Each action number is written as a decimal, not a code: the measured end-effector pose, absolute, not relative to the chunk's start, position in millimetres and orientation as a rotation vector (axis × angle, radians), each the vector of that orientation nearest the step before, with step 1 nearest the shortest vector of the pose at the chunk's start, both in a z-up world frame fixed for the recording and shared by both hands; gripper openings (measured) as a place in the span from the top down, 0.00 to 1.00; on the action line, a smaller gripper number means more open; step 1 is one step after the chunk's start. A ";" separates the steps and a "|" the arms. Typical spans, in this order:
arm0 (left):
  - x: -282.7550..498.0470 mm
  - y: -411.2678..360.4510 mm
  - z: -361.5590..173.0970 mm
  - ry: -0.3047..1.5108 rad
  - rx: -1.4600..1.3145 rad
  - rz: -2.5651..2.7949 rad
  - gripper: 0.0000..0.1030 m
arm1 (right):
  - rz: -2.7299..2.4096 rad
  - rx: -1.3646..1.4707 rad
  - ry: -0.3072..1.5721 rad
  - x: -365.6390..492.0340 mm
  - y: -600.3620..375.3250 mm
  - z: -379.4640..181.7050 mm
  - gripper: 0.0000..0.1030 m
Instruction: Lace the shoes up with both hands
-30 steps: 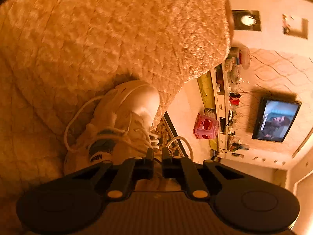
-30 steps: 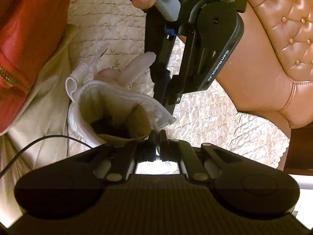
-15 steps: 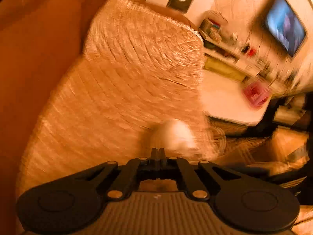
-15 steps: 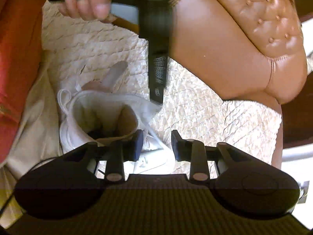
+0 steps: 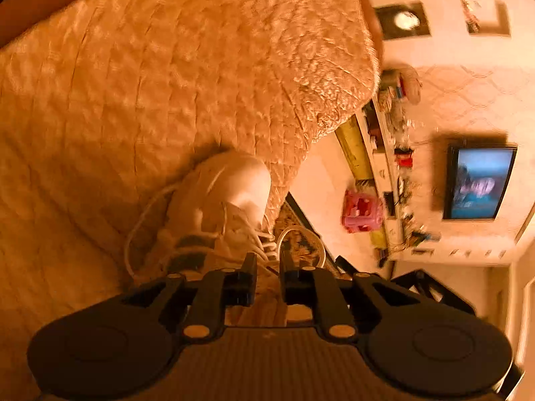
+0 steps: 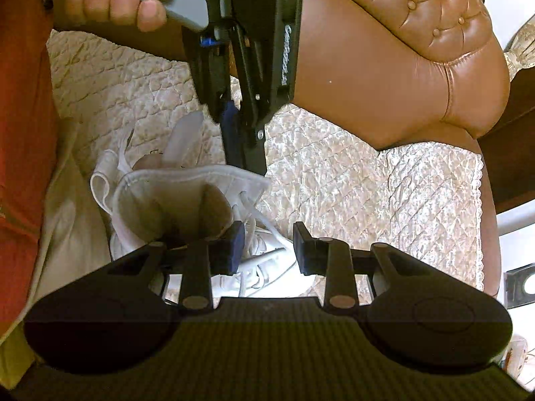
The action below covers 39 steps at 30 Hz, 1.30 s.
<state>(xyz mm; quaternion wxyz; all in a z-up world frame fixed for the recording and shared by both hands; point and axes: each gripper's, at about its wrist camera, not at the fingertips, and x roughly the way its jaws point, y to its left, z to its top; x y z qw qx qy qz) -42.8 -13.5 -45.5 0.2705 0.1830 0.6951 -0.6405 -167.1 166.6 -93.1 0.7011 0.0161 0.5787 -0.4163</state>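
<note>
A white sneaker (image 5: 227,200) lies on a quilted sofa cover, toe pointing away in the left wrist view. Its white laces (image 5: 264,244) hang loose, one loop trailing left. My left gripper (image 5: 267,260) hovers just above the laced throat, jaws slightly apart, holding nothing. In the right wrist view I look into the shoe's heel opening (image 6: 177,207). My right gripper (image 6: 267,237) is open over the loose laces (image 6: 264,260). The left gripper (image 6: 247,153) comes down from above beside the shoe's far side.
The quilted cover (image 6: 367,200) lies over a brown tufted leather sofa (image 6: 401,67). A person's hand (image 6: 123,0) holds the left tool. A red garment (image 6: 20,133) is at left. A TV (image 5: 478,180), a cluttered shelf and a pink toy (image 5: 361,210) are beyond the sofa edge.
The right gripper opened from shut and let go of the lace. The left gripper swung away, shut, then came back above the shoe with its jaws slightly apart.
</note>
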 end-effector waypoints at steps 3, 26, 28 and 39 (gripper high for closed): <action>-39.2 -15.1 -56.8 1.999 0.431 -1.657 0.86 | -0.934 0.030 1.289 -166.4 168.8 -92.9 0.64; -68.4 4.8 -17.4 1.120 0.766 -1.933 1.00 | -0.975 0.035 1.250 -164.8 172.2 -96.9 0.64; -48.4 -4.7 -24.4 1.417 0.617 -1.910 1.00 | -0.982 0.055 1.238 -166.9 171.6 -96.6 0.64; -30.3 -10.5 -63.9 2.030 0.409 -1.595 0.61 | -1.002 0.121 1.209 -170.4 166.5 -96.6 0.64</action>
